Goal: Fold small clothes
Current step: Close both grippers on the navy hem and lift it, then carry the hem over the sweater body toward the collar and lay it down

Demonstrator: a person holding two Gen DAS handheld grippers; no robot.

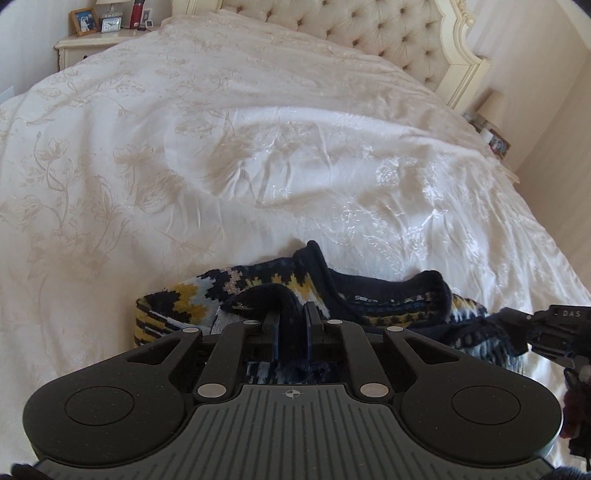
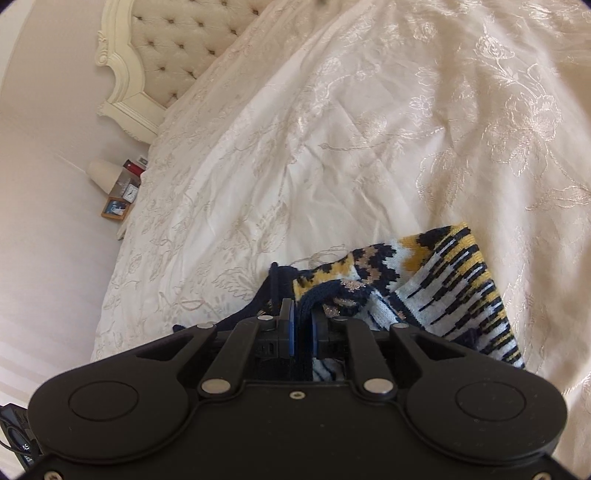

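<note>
Left gripper (image 1: 291, 314): jaws drawn close together, clamped on a dark navy knit edge of the patterned sweater (image 1: 258, 295). Right gripper (image 2: 303, 321): blue-padded jaws likewise pinched on a navy edge of the same garment. In the left wrist view, the right gripper enters from the right margin, touching the sweater's far side. The sweater, knitted in navy, yellow, pale blue and white, lies bunched on the near part of the bedspread (image 1: 258, 147), directly ahead of both tools. The bedspread is cream with a floral embroidered pattern. Beyond it stands a tufted headboard (image 1: 332, 22). A nightstand (image 1: 85, 44) carries a clock and a framed picture.
</note>
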